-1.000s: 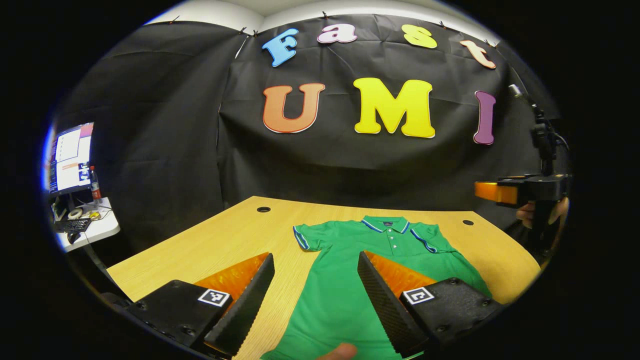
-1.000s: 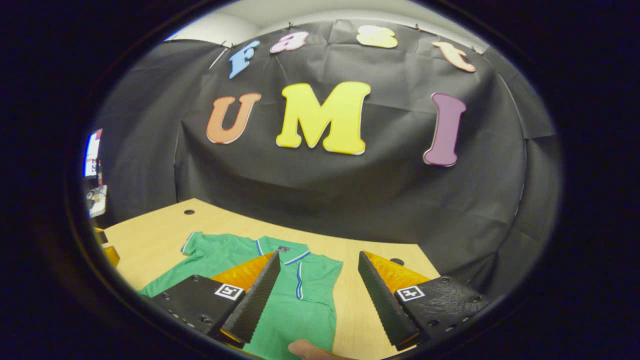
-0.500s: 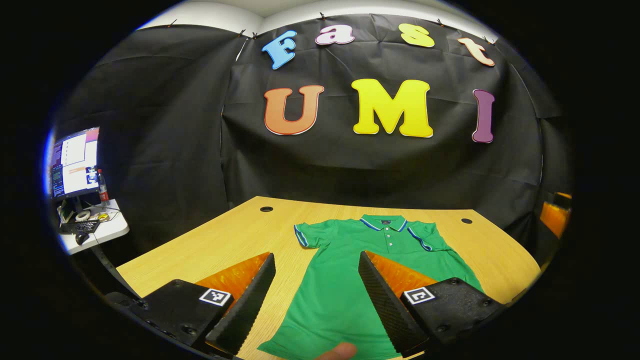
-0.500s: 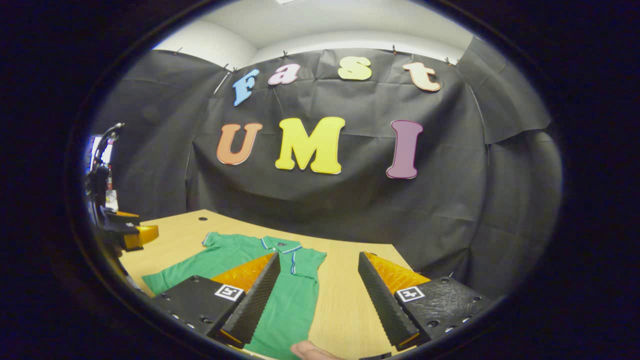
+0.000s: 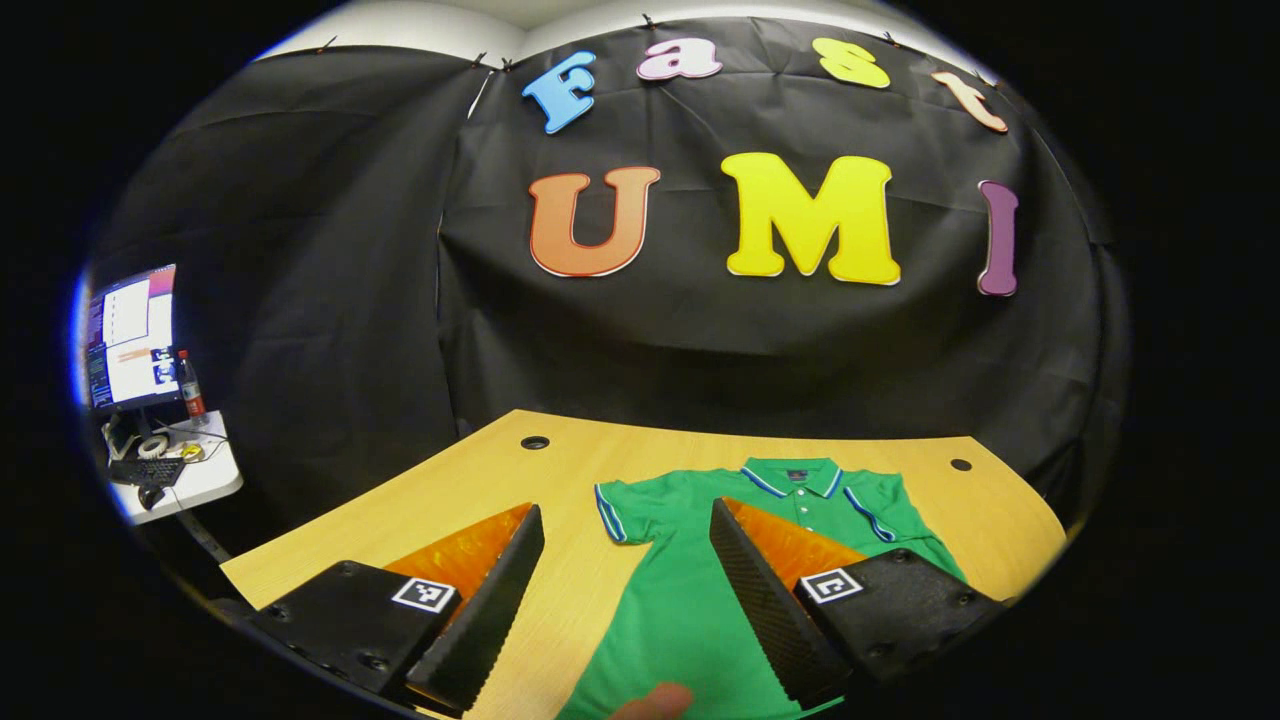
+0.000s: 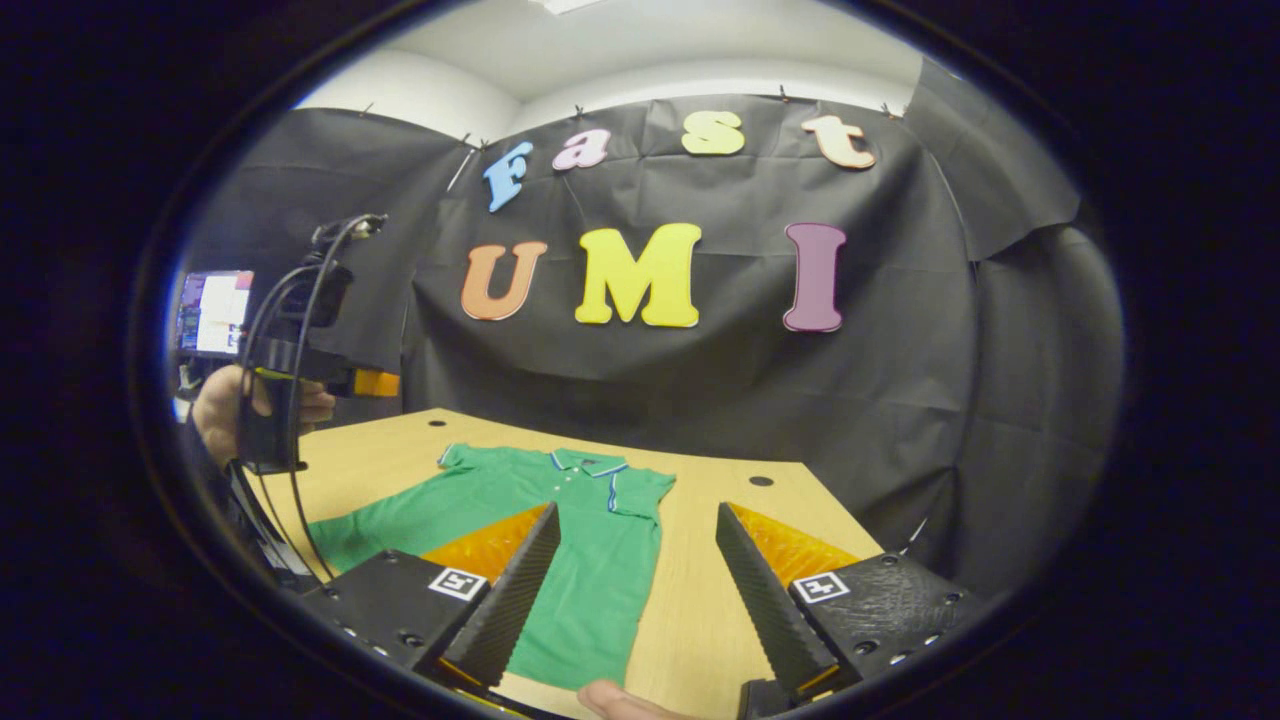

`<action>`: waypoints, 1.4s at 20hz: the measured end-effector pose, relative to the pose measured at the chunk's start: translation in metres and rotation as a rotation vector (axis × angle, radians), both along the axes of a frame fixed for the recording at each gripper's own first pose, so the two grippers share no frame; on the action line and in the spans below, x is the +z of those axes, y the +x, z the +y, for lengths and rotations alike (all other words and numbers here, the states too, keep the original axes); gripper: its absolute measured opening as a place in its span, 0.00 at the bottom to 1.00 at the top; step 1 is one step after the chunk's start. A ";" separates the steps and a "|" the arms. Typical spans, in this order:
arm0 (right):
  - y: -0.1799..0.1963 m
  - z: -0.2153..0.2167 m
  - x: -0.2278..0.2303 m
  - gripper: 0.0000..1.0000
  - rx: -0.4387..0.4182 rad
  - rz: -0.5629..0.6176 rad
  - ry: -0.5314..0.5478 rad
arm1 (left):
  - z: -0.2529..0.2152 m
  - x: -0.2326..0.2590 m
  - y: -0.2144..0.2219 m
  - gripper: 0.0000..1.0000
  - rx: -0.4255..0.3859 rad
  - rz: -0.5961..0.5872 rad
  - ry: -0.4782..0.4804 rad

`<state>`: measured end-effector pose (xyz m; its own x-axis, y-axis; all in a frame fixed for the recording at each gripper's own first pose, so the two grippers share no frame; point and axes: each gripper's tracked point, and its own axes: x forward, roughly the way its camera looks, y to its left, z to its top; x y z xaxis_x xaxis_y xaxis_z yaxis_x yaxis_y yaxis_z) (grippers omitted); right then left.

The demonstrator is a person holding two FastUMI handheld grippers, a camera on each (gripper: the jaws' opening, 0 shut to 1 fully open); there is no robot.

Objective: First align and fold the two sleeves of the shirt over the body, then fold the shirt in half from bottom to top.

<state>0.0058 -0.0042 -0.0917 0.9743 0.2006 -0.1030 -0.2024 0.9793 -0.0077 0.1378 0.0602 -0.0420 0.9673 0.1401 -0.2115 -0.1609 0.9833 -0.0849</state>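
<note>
1. Your left tongs (image 5: 625,590) and right tongs (image 6: 635,590) gape wide, holding nothing.
2. The shirt (image 5: 700,600) lies flat on the bench (image 5: 450,490), sleeves unfolded.
3. You've only shifted aim; folding hasn't started.

worktop (image 5: 420,505): pale wood, two round holes near far edge | on it: green polo shirt (image 5: 700,600), lying flat, collar toward the far edge, sleeves spread

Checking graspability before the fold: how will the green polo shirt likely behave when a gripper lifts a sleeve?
The green polo shirt lies flat and thin on the wooden table, so it likely drapes limply. A lifted sleeve would probably sag. The smooth tabletop may let the body slide along.
</note>
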 end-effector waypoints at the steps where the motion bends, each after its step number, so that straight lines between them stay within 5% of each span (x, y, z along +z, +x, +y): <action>1: 0.001 0.002 0.000 0.95 0.010 -0.010 0.013 | 0.004 -0.006 0.023 1.00 -0.007 0.003 -0.028; 9: 0.031 0.008 -0.014 0.94 0.046 -0.055 -0.015 | 0.062 -0.110 0.170 1.00 0.076 0.191 -0.161; 13: 0.048 0.018 -0.032 0.95 0.080 -0.020 -0.015 | 0.059 -0.163 0.196 1.00 0.078 0.329 -0.210; 17: 0.061 0.024 -0.046 0.96 0.116 0.024 0.009 | 0.050 -0.179 0.208 0.97 0.073 0.345 -0.221; 22: 0.077 0.018 -0.059 0.95 0.129 0.053 0.003 | 0.054 -0.184 0.215 0.61 0.087 0.361 -0.150; 23: 0.080 0.015 -0.062 0.95 0.122 0.058 0.011 | 0.053 -0.184 0.218 0.69 0.085 0.362 -0.170; 24: 0.083 0.012 -0.063 0.95 0.116 0.067 0.025 | 0.049 -0.181 0.222 0.36 0.069 0.363 -0.227; 25: 0.085 0.008 -0.065 0.95 0.110 0.076 0.039 | 0.042 -0.180 0.224 0.31 0.063 0.369 -0.296; 26: 0.086 0.003 -0.065 0.95 0.104 0.079 0.048 | 0.041 -0.177 0.226 0.14 0.076 0.382 -0.354; 28: 0.091 -0.012 -0.070 0.95 0.076 0.083 0.037 | 0.042 -0.174 0.230 0.11 0.089 0.390 -0.360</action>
<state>0.0971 -0.0160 -0.1617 0.9445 0.2787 -0.1739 -0.2745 0.9604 0.0485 0.3677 0.1023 -0.2160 0.7953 0.0701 -0.6021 -0.3290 0.8842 -0.3316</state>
